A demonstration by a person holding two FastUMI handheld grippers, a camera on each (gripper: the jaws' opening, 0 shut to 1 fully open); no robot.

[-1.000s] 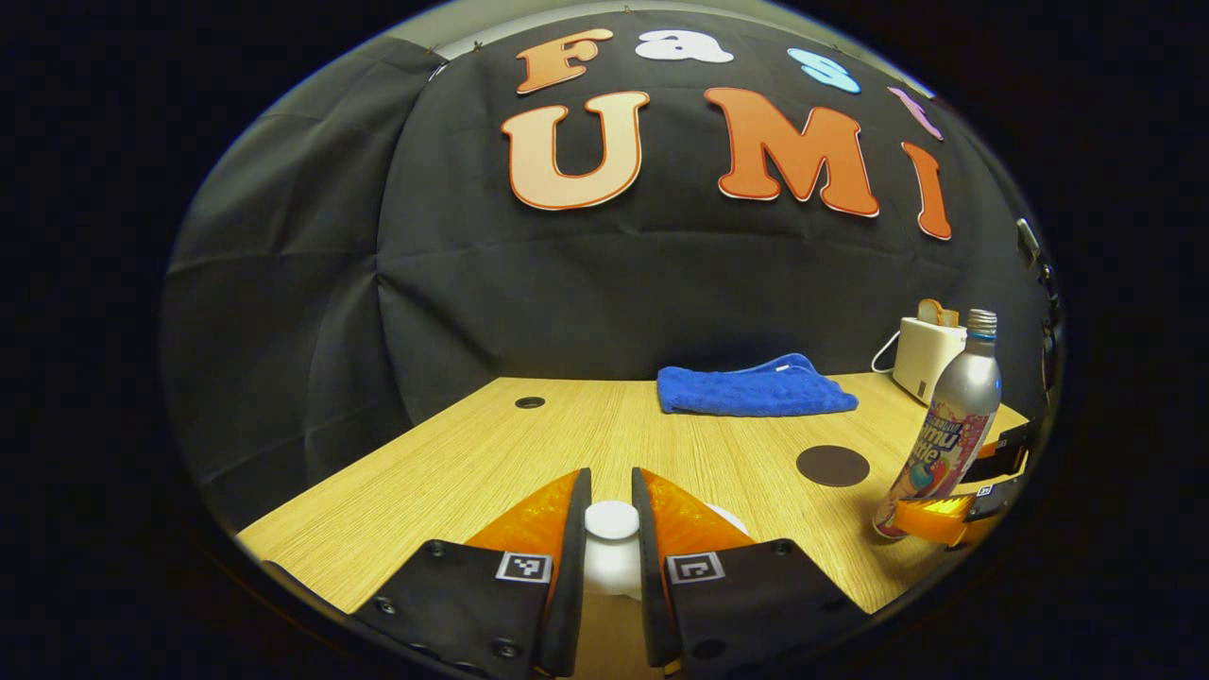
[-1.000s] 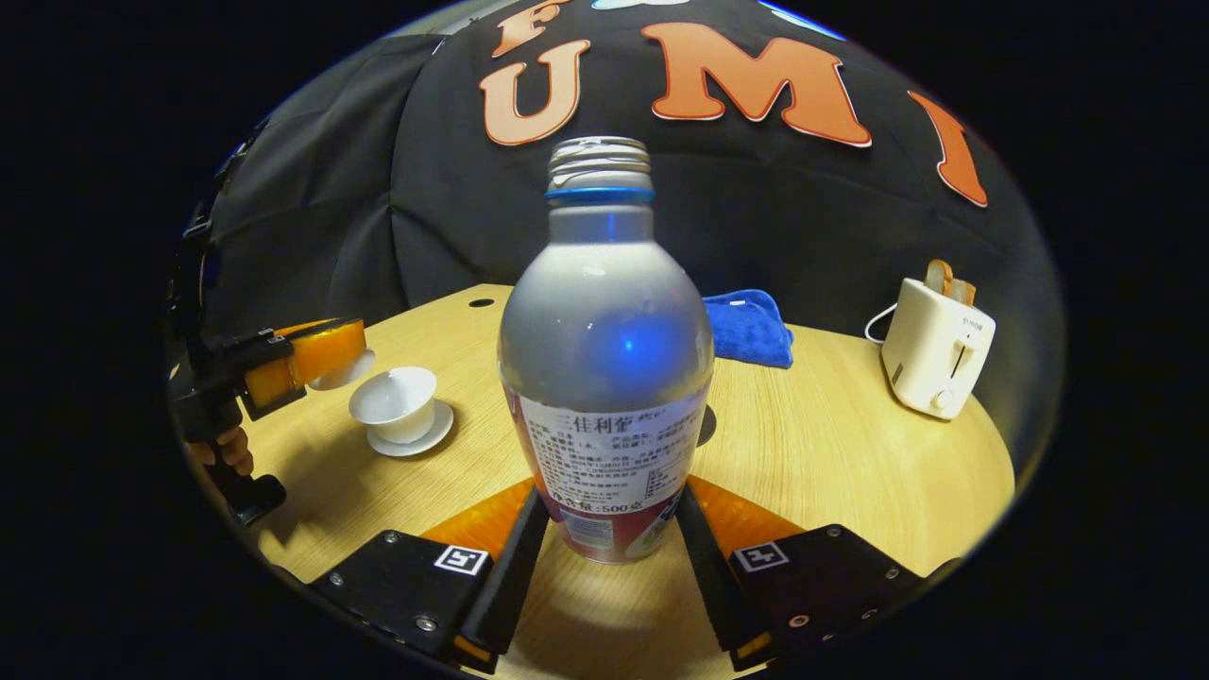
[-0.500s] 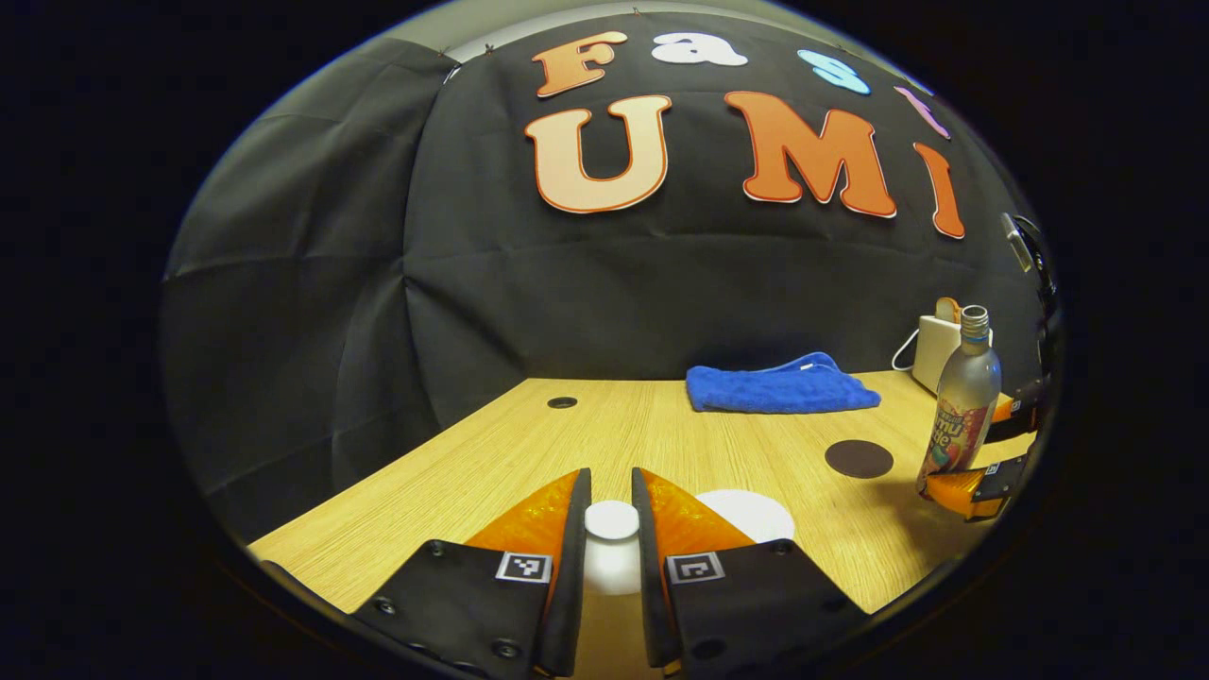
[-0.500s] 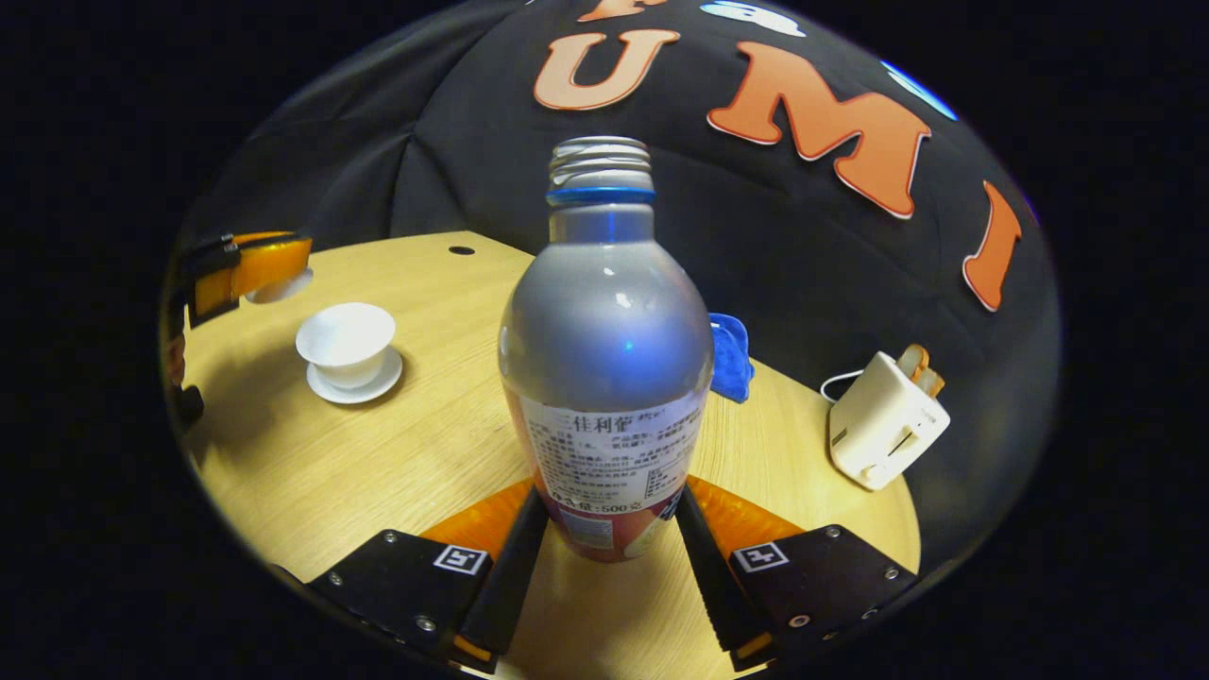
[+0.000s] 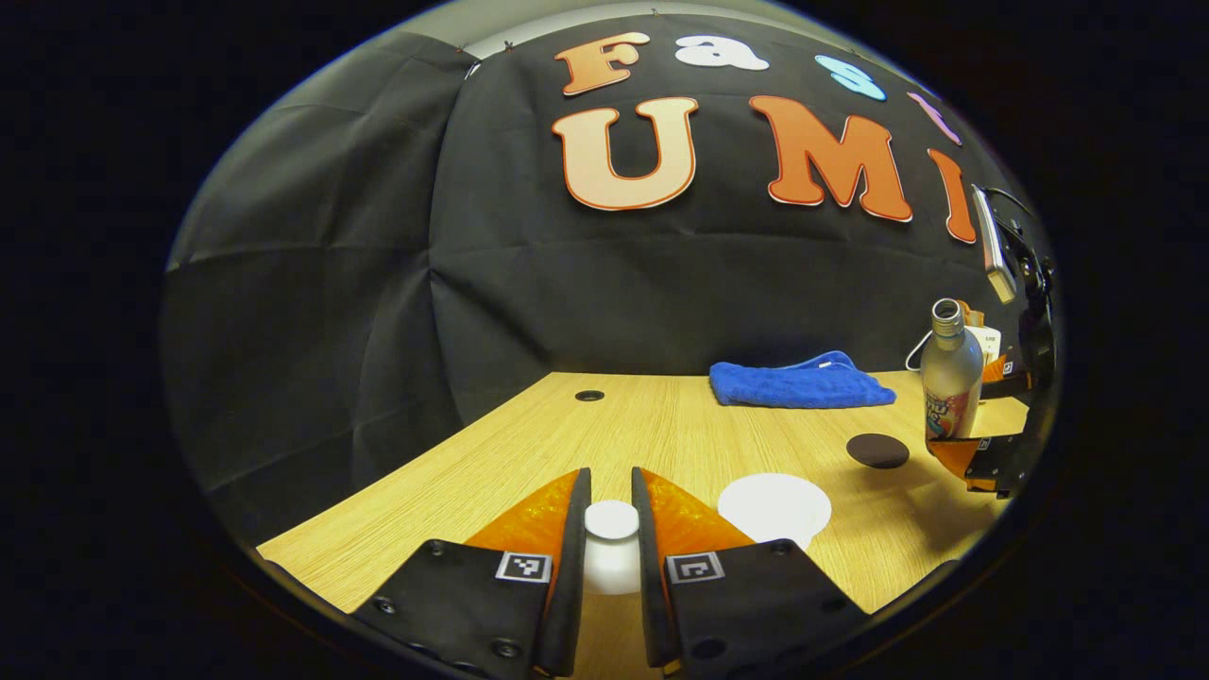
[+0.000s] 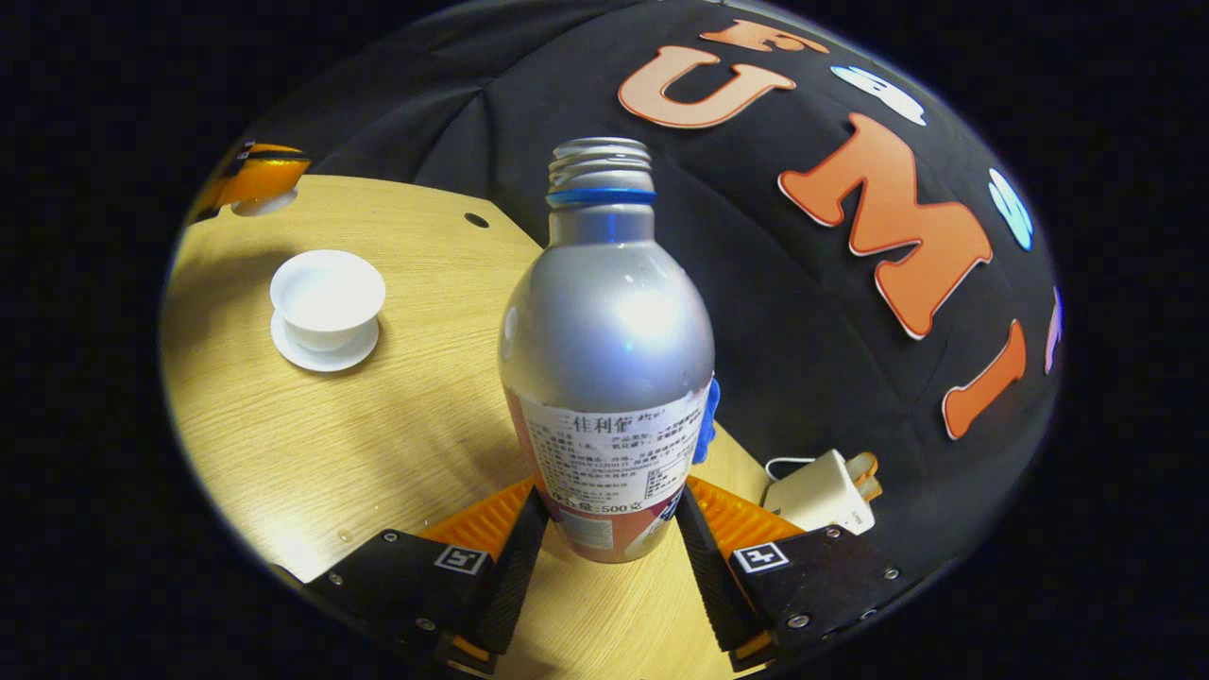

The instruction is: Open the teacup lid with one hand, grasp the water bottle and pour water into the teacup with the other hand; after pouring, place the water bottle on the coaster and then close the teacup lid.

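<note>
One water bottle (image 6: 604, 359), uncapped, clamped low between the right hand-held gripper (image 6: 604, 543) fingers, lifted off the table (image 6: 378, 434). One lid (image 5: 611, 521) pinched in the left hand-held gripper (image 5: 611, 529). One open teacup (image 6: 327, 297) on its saucer, one dark coaster (image 5: 877, 450), bare wood between; blue towel (image 5: 801, 385) and toaster (image 6: 820, 493) along the far edge.

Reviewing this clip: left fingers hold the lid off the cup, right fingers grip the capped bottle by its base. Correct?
Not quite: the water bottle is uncapped, its bare threaded neck plain in the right gripper view. The rest stands: the left gripper holds the lid off the teacup, and the right gripper grips the bottle's base.
</note>
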